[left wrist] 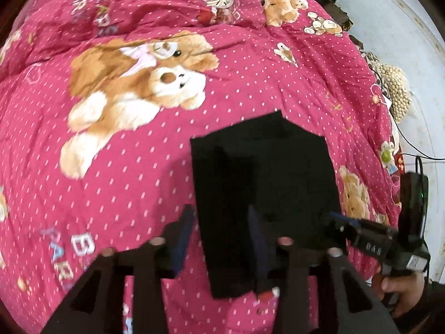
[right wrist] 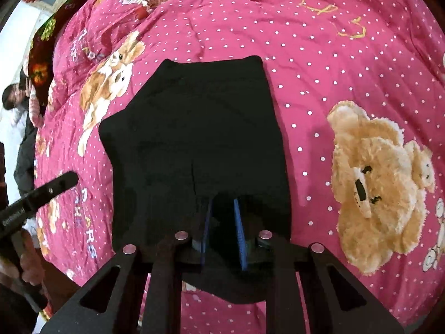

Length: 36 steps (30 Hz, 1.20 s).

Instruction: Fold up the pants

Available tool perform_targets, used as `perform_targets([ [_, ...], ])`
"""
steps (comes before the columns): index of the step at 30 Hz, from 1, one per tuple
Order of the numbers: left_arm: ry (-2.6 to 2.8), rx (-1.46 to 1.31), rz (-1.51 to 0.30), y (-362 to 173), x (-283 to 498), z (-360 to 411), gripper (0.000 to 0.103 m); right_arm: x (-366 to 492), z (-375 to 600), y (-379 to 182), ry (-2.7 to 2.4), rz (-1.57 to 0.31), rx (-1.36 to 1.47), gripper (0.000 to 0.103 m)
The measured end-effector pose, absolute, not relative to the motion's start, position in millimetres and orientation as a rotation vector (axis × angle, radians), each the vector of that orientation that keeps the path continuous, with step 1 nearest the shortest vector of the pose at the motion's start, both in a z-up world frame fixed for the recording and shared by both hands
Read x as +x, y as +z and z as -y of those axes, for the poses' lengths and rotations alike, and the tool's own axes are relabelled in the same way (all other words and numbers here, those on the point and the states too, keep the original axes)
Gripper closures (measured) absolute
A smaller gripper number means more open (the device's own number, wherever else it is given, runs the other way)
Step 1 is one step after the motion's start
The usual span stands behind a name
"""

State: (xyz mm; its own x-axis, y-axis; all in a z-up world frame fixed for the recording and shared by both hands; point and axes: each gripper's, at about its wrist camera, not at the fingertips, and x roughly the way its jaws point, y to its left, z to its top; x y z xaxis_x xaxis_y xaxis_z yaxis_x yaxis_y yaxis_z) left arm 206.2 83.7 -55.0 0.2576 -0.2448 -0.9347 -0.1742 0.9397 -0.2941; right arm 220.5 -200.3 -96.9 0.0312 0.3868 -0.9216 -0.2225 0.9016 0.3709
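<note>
Right wrist view first, since that's where the action is: the right claw (right wrist: 224,222) sits low over the near edge of the pants (right wrist: 194,144), its two blue pads a narrow gap apart with black cloth showing between them. Looks to me like it's pinching that hem, but everything's so dark down there I can't honestly tell if it's got a grip or is just parked over it. Over on the left wrist view, the left claw (left wrist: 222,239) has its fingers spread wide, one blue pad out over the bedspread and the other over the black cloth, straddling the left edge of the pants (left wrist: 264,194) with nothing held. Moving outward, the pants are already down to a compact black rectangle, lying flat-ish in the middle of a pink dotted bedspread (right wrist: 319,83) with big teddy bear prints (right wrist: 372,183). You can see the other tool poking in from the side in each view, so both are crowded at the same near end. My guess is we're late in the job, maybe one last fold or just tidying. Next move probably needs both claws to bite the near corners and carry them evenly to the far edge, otherwise that soft quilt underneath will let the stack skew.
</note>
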Motion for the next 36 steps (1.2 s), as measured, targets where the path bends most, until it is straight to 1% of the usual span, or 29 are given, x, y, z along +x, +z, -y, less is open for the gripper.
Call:
perform_targets([
  [9, -0.053, -0.374, -1.358, -92.8, 251.1, -68.1, 0.055, 233.4, 212.2, -91.3, 0.505, -1.449, 0.145, 0.087],
  [10, -0.061, -0.382, -1.363, -95.4, 253.7, -65.6, 0.062, 235.1, 214.6, -91.2, 0.502, -1.45, 0.143, 0.087],
  [11, -0.073, -0.388, -1.365, -96.9, 255.6, -62.7, 0.076, 237.5, 217.6, -92.1, 0.496, -1.455, 0.138, 0.087],
  [12, -0.083, -0.375, -1.365, -97.1, 256.8, -59.6, 0.077, 239.1, 219.1, -92.7, 0.493, -1.458, 0.135, 0.087],
  [14, -0.074, -0.321, -1.361, -96.1, 259.4, -54.1, 0.096, 242.7, 222.5, -93.1, 0.486, -1.457, 0.133, 0.087],
  [18, -0.082, -0.273, -1.354, -93.0, 257.3, -55.8, 0.097, 248.6, 225.9, -92.2, 0.476, -1.447, 0.149, 0.087],
  [23, -0.083, -0.304, -1.368, -100.9, 252.9, -67.4, 0.097, 255.0, 226.2, -88.9, 0.472, -1.429, 0.141, 0.087],
  [28, -0.089, -0.294, -1.39, -105.8, 258.5, -65.6, 0.096, 259.8, 225.7, -106.3, 0.462, -1.495, 0.096, 0.085],
  [32, -0.083, -0.335, -1.376, -94.9, 251.1, -73.9, 0.09, 258.0, 226.3, -94.4, 0.439, -1.46, 0.066, 0.085],
  [36, -0.07, -0.33, -1.337, -74.2, 234.4, -81.5, 0.09, 249.1, 228.0, -85.3, 0.457, -1.441, 0.076, 0.085],
])
